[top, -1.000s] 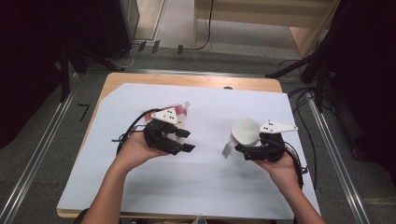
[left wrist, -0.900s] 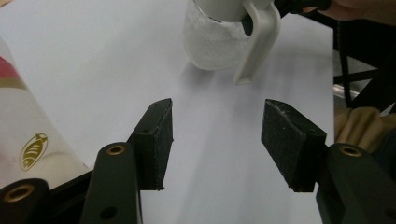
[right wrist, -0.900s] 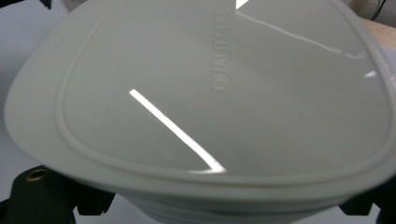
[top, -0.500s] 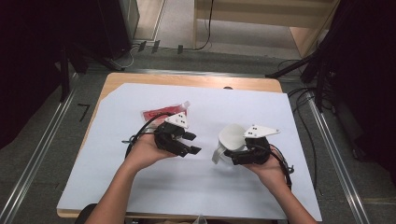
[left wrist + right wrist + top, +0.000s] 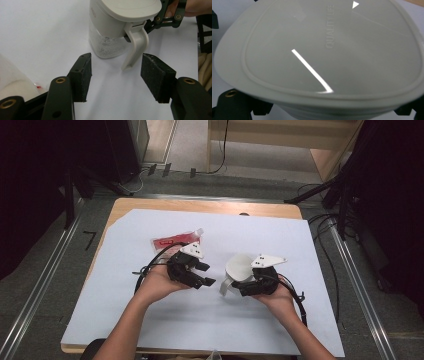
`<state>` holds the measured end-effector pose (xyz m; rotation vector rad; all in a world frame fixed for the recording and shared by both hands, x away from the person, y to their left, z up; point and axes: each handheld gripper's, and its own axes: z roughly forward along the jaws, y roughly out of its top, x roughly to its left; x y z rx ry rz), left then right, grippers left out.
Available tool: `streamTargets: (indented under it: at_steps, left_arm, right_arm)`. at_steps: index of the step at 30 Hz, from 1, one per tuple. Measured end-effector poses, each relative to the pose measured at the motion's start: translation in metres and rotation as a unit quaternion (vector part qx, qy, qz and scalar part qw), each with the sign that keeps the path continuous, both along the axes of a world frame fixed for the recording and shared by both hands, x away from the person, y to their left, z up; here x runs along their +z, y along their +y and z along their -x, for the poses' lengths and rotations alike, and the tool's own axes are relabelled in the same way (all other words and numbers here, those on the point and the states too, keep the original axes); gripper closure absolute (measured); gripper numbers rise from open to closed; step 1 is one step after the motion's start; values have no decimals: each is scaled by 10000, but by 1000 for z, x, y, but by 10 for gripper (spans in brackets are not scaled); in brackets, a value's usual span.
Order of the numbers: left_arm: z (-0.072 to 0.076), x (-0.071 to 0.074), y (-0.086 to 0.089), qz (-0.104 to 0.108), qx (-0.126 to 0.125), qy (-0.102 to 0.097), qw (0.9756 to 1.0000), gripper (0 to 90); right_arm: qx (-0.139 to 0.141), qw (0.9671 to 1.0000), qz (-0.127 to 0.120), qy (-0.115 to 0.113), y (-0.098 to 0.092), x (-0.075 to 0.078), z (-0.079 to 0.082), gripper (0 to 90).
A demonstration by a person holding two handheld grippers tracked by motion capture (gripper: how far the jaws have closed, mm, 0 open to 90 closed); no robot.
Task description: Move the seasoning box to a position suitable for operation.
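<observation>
Jug point(image 5: 239, 267) with a pale lid stands on the white-covered counter point(image 5: 300, 320), gripped by the right claw point(image 5: 243, 287).
Left claw point(image 5: 116, 75) (jaws apart, nothing between them) faces its handle point(image 5: 134, 51); a red pouch point(image 5: 175, 240) lies behind.

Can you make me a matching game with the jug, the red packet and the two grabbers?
Things:
1. jug
2. red packet
3. left gripper
4. right gripper

States:
A. lies flat on the white sheet
B. jaws apart, nothing between them
C. cream lid, bent handle
D. grips the jug

Pairs: 1-C, 2-A, 3-B, 4-D
</observation>
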<state>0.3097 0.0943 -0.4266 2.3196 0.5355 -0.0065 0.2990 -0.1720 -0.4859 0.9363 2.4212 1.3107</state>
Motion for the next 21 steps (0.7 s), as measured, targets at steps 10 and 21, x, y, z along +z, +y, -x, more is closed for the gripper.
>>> streamTargets:
  at_steps: [10,21]
  left_arm:
    - [1,1,-1,36,-14,-57,10000,429]
    - [3,4,0,32,-6,-90,10000,425]
  right_arm:
    - [-38,9998,133,158,1,3,0,94]
    - [93,9983,46,578,-9,10,7,0]
